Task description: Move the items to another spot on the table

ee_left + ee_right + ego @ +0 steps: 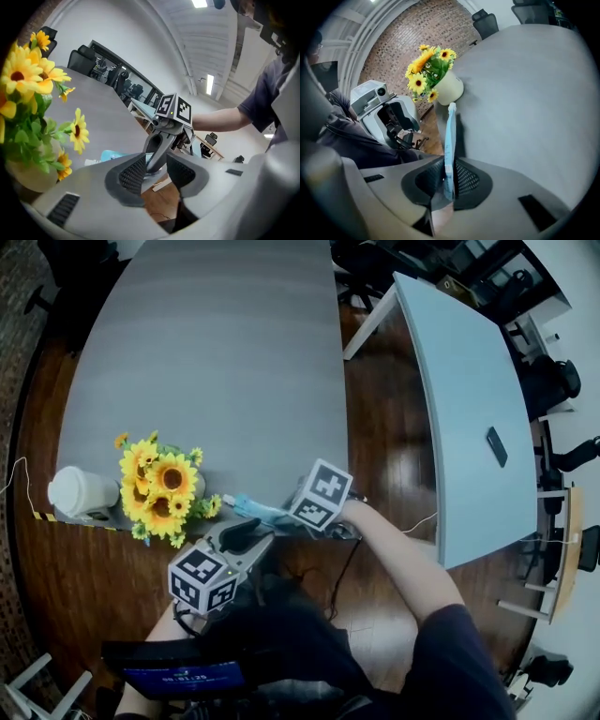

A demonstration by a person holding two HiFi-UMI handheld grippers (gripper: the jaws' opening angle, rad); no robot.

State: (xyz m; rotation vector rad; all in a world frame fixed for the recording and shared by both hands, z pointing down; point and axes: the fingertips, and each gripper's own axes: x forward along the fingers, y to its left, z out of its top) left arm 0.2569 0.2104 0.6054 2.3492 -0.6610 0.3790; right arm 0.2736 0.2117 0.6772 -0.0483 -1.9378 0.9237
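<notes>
My right gripper (449, 174) is shut on one end of a thin light-blue packet (450, 133). The packet's other end points at the bunch of yellow sunflowers (427, 70) in a cream pot (451, 89). From the head view, the packet (253, 508) lies over the front edge of the grey table (216, 352), just right of the sunflowers (159, 488), with the right gripper (292, 517) at its right end. My left gripper (242, 534) is below that edge, close to the packet. Its jaws (156, 165) stand open with nothing between them, and the right gripper shows through the gap.
A white lidded cup (80, 491) stands left of the flowers at the table's edge. A second grey table (469, 409) to the right carries a dark phone (496, 446). Wooden floor and a cable (342, 568) lie below me. Office chairs stand at the far end.
</notes>
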